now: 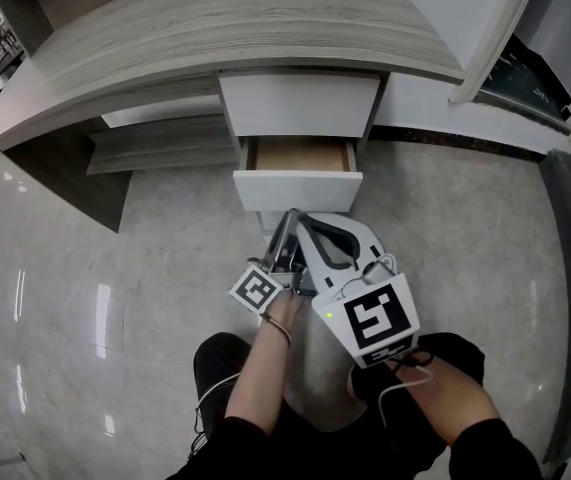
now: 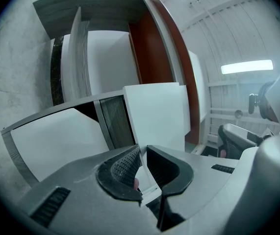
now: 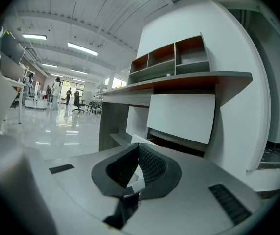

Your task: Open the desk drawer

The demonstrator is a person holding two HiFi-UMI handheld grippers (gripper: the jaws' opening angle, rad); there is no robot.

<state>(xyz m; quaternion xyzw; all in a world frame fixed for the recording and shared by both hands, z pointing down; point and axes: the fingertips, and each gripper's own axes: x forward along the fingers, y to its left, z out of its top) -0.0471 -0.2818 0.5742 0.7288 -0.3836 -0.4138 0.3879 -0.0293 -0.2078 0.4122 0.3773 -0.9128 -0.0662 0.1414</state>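
Note:
The white lower drawer point(image 1: 297, 190) of the grey wood-grain desk point(image 1: 215, 38) stands pulled out, its brown inside point(image 1: 300, 154) showing. The white drawer front above it point(image 1: 298, 105) is flush. My left gripper point(image 1: 290, 216) reaches just under the pulled-out front. In the left gripper view the left gripper point(image 2: 143, 152) has a narrow gap between its pads, with nothing pressed between them and the white drawer front point(image 2: 155, 114) just beyond. My right gripper point(image 1: 315, 220) lies beside it, and the right gripper point(image 3: 139, 150) is shut and empty, facing the desk point(image 3: 179, 80).
A low shelf point(image 1: 160, 146) sits under the desk at the left. A white panel point(image 1: 495, 38) leans at the right of the desk. The glossy tiled floor point(image 1: 115, 298) stretches around me. An office chair point(image 2: 235, 138) and distant people point(image 3: 56, 89) are far off.

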